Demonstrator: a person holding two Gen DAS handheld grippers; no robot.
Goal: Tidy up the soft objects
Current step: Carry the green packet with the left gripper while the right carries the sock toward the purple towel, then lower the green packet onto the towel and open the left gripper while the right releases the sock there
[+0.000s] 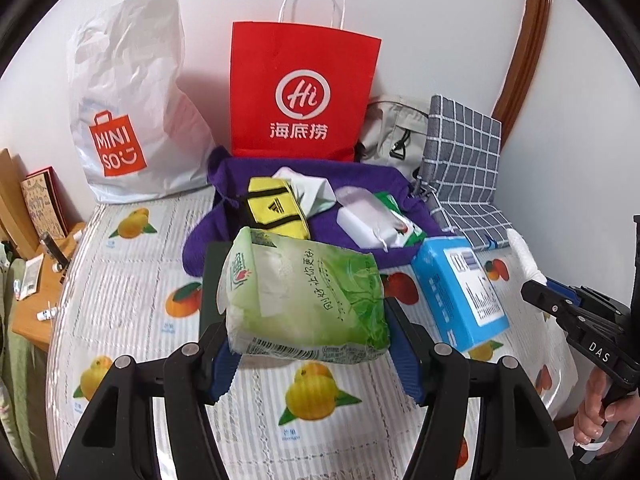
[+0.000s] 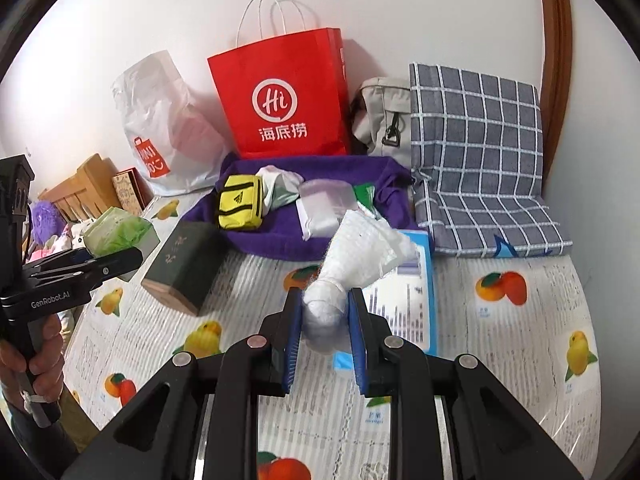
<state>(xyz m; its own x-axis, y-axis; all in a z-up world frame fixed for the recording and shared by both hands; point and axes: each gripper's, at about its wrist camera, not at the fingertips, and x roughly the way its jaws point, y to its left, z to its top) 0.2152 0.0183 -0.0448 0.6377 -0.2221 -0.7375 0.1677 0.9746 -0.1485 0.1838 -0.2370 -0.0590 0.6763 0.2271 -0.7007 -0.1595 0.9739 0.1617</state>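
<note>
Grippers both loaded: left gripper (image 1: 308,344) is clamping the green tissue pack (image 1: 304,300) at frame centre; right gripper (image 2: 325,322) is pinching the white wrapped bundle (image 2: 352,264) by its narrow end. Risk: bundle is hanging loose, could be slipping out over the blue box (image 2: 416,280).

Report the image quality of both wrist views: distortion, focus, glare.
Left wrist view: strong fisheye bending, black corners; green tissue pack in the left gripper is sharp, soft even light. Right wrist view: same curvature; white sock in the right gripper is slightly washed out; faint sheen on the bedsheet.
</note>
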